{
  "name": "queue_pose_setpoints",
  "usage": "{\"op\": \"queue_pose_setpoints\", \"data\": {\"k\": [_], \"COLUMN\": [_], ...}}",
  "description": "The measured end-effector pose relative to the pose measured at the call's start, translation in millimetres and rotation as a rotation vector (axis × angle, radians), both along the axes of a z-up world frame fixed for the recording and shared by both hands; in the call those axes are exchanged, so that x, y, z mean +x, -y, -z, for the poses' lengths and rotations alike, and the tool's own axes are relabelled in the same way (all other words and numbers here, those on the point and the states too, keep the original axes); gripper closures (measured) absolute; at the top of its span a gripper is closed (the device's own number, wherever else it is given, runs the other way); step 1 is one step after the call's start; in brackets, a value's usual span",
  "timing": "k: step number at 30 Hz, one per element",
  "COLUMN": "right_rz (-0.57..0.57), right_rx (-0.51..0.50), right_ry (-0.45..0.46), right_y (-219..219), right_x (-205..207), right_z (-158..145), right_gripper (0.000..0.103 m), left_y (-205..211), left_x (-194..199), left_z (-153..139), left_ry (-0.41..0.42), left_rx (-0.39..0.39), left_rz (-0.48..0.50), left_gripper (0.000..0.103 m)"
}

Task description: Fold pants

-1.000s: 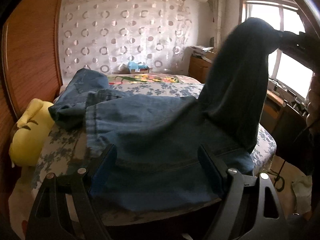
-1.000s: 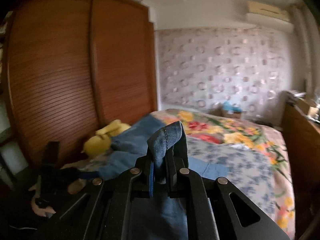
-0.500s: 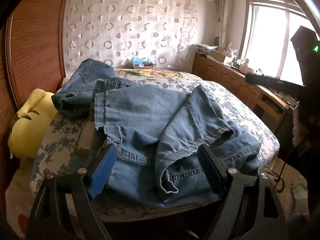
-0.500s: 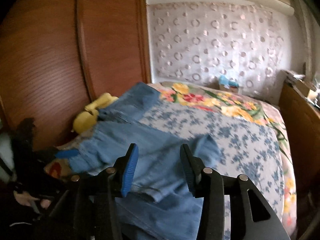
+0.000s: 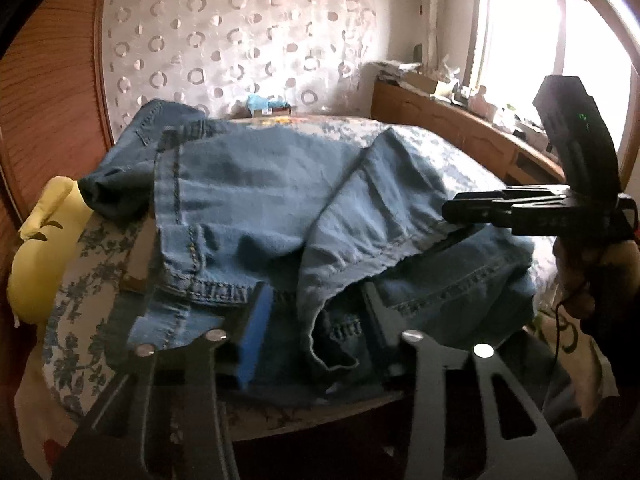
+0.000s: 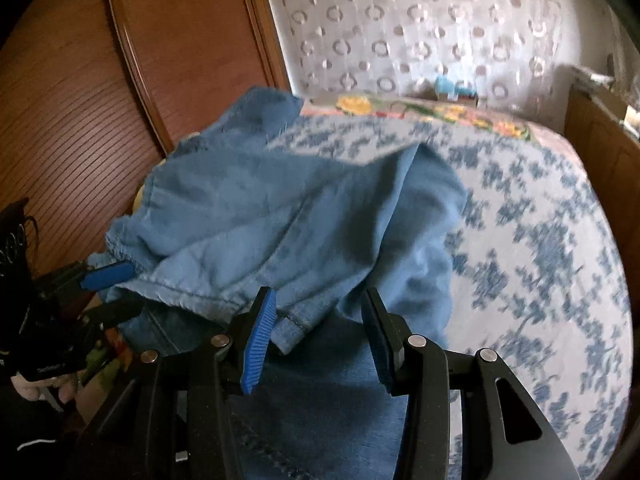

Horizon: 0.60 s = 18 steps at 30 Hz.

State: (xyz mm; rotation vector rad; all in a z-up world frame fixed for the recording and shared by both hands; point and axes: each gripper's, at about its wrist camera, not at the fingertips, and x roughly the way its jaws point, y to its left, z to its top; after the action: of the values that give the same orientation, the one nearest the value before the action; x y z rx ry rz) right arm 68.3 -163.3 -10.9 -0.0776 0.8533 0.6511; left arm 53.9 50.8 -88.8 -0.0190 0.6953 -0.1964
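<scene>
The jeans (image 5: pixel 256 200) lie in a loose heap on the near end of the bed (image 6: pixel 540 240), one leg thrown back across the rest so its hem sits near the bed's front edge. That looks like a first rough fold only: the layers are skewed, the upper leg lies diagonally, and the far leg is bunched up towards the wooden wardrobe (image 6: pixel 80 120). Squaring the edges and the further folds all seem yet to come.

The left gripper (image 5: pixel 316 320) has just been closing, with the denim hem and waistband area between its jaws; whether the pads already pinch the cloth I cannot tell. The right gripper (image 6: pixel 318 332) stands released, jaws apart over the jeans' nearest fold, a hem corner just inside its blue pad but not pressed.

For room: beyond the jeans the flowered bedspread is bare a good way towards the patterned curtain (image 5: pixel 240 40), so there is space to spread the cloth out. On the wardrobe side a yellow plush toy (image 5: pixel 36 248) crowds the bed's edge just beside the jeans, and the heap already hangs close to the front edge.
</scene>
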Motion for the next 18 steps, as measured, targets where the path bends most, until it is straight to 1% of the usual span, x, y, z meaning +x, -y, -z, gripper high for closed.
{"op": "queue_pose_setpoints", "data": {"k": [1,2,3,4,5,6,9,14,16,18], "right_rz": [-0.005,-0.010,-0.023,-0.043,-0.056,-0.069,-0.117,-0.175,-0.197,-0.223], "right_rx": [0.005,0.011,0.015,0.017,0.011,0.010,0.056,0.072,0.073,0.072], "right_ry": [-0.015,-0.020,-0.020,-0.022,-0.012,0.003,0.048,0.158,0.186,0.205], "right_y": [-3.2,-5.9,-8.8,-13.5,-18.1,-21.6,-33.5,-66.3,-84.4,-106.2], "right_x": [0.7,-0.2,-0.5,-2.1,-3.9,-4.7,-5.6,-2.2,2.7,8.9], "right_z": [1.1,0.6,-0.4,-2.4,-5.7,-9.8,-33.2,-87.9,-106.6,-121.7], "right_gripper": [0.057,0.068,0.083,0.085,0.093,0.096,0.099,0.099,0.100,0.100], "left_y": [0.6,1.1,1.5,3.7,4.2,3.7,-1.1,-12.9,-17.3,-19.8], "left_x": [0.9,1.7,2.3,1.6,0.0,-1.8,-10.2,-26.3,-29.2,-27.6], "left_z": [2.1,4.1,4.8,5.3,4.0,1.1,-13.3,-41.5,-46.3,-43.4], "left_ry": [-0.005,-0.010,-0.014,-0.019,-0.015,-0.004,0.032,0.102,0.111,0.101], "left_rx": [0.004,0.008,0.009,0.013,0.020,0.017,-0.009,-0.047,-0.048,-0.049], "left_rz": [0.005,0.012,0.023,0.036,0.037,0.037,0.038,0.028,0.024,0.018], "left_gripper": [0.069,0.071,0.084,0.094,0.094,0.094,0.095,0.095,0.095,0.095]}}
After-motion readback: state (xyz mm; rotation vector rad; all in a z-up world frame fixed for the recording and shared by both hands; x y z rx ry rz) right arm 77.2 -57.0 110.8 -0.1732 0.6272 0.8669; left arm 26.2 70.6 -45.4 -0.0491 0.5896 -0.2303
